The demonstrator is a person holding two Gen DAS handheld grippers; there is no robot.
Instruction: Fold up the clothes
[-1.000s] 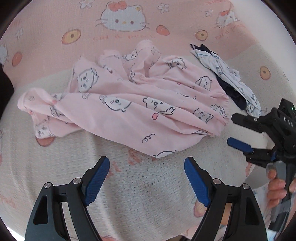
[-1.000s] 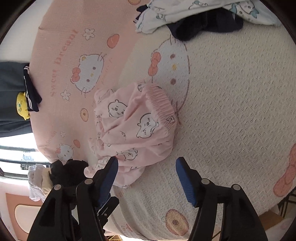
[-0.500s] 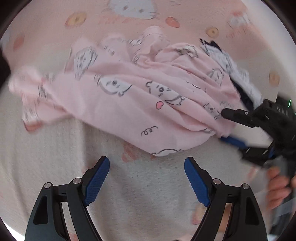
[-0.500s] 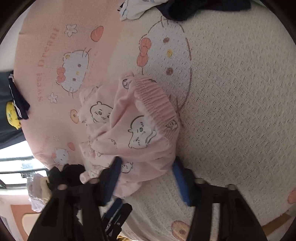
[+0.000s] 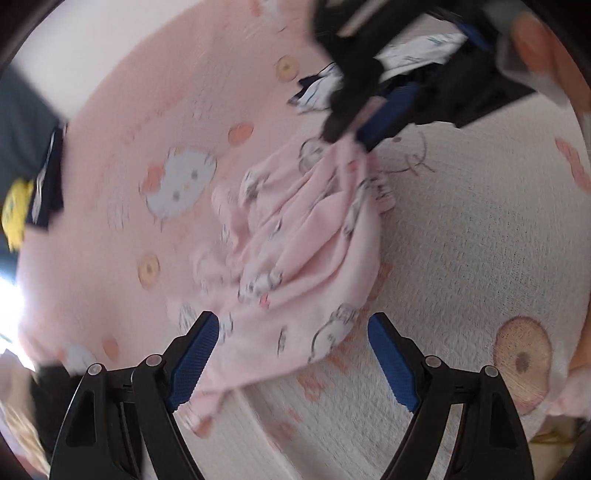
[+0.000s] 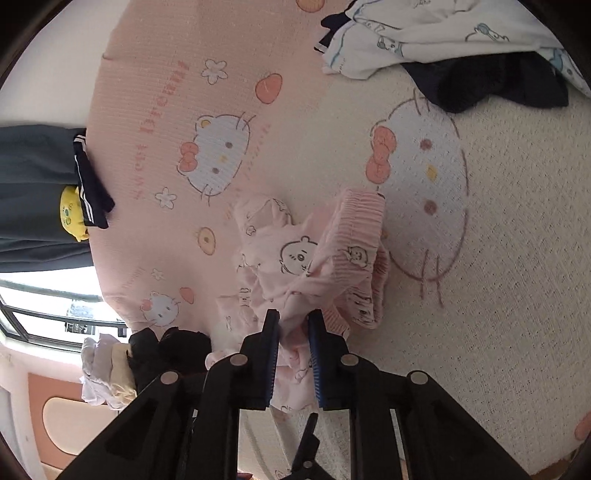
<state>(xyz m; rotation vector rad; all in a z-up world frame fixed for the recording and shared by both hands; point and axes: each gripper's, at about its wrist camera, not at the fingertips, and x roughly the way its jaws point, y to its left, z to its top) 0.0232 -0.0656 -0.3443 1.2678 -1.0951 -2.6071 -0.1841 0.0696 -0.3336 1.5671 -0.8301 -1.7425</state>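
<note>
Crumpled in a heap on the cat-printed pink-and-cream bedspread (image 6: 498, 295), near the seam where pink meets cream: a pale pink pair of cotton pyjama bottoms with small cartoon-animal print (image 6: 295, 266), ribbed elastic waistband (image 6: 360, 218) standing up in a loop. Clenched on a fold of that pink fabric just below the waistband: the right gripper (image 6: 293, 334), blue pads pressed nearly together with cloth bunched between them. Held spread wide above the lower hem end of the same garment: the left gripper (image 5: 293, 354), nothing between its pads. Toward the far edge of the bedspread, well apart: a white printed garment (image 6: 424, 33) lying over a dark navy one (image 6: 495, 85).

Judged as the lift-and-spread stage, with no fold lines visible. To do it well: pinch a single layer at the waistband's corner rather than a bunched wad; bring the left onto the opposite corner; raise both evenly and shake out creases; lay flat on the cream area, legs aligned, clear of the other clothes.
</note>
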